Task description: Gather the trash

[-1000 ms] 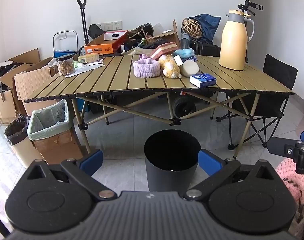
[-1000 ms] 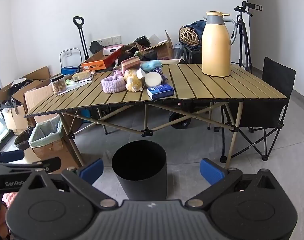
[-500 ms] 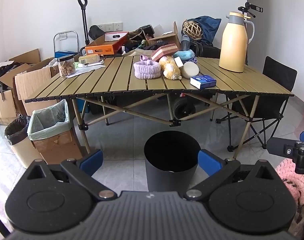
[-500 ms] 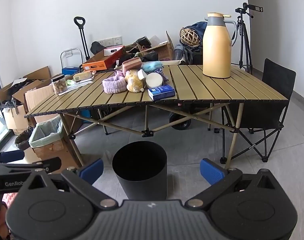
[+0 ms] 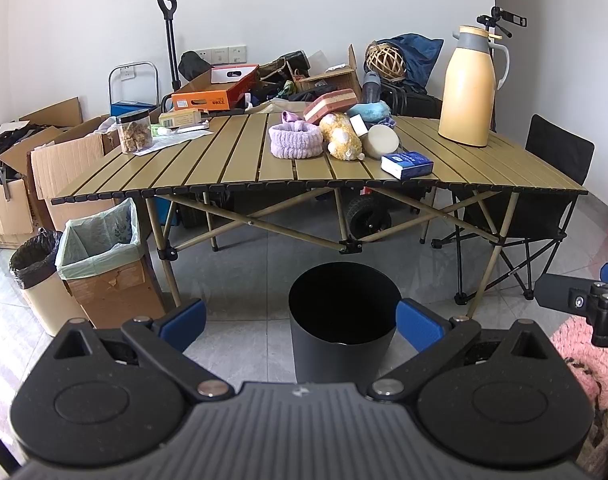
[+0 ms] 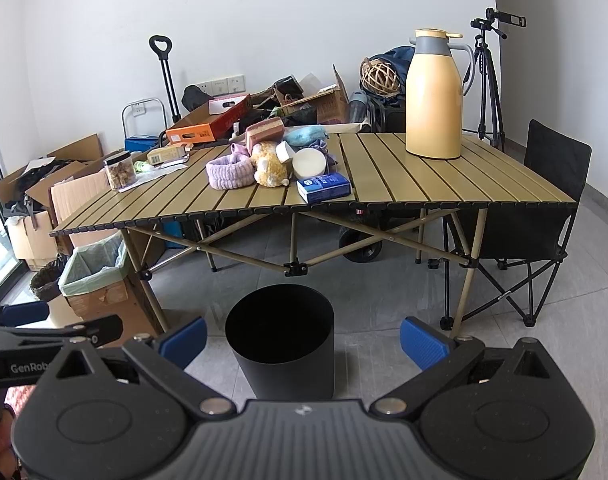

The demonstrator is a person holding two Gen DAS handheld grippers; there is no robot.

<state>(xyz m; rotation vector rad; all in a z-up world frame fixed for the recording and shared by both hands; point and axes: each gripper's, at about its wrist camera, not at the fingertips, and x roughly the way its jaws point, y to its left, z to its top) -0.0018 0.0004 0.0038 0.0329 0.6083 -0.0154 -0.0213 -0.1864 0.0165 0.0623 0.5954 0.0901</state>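
Trash for this job is most likely in the heap on the folding table (image 5: 231, 160), which is the biggest thing here and the landmark for the rest. A tall yellow jug (image 5: 468, 88) stands upright toward the table's far right corner, well apart from the heap. On the floor in front of the table, below its near edge, sits the black bin (image 5: 344, 320), open-topped; its inside is too dark to tell whether anything lies in it. To the table's left, by its near left leg, stands a cardboard box lined with a pale bag (image 5: 99, 252).

The heap sits near the table's middle: a purple knitted band (image 5: 295, 142), a yellow plush toy (image 5: 340, 136) touching it, a white round tub (image 5: 380, 142) just beside the toy, and a blue packet (image 5: 407, 165) nearest the front edge. A clear jar (image 5: 135, 130) stands toward the table's left end.

The left gripper (image 5: 301, 322) and the right gripper (image 6: 303, 340) both hang short of the table, above the bin, each spread wide with nothing between the blue pads.

The main risk, as I judge it, is choosing wrongly: toy and band look like keepers, not rubbish. The packed heap also invites a wide jaw to nudge a neighbour, and the packet could slide off the front edge beside the bin.
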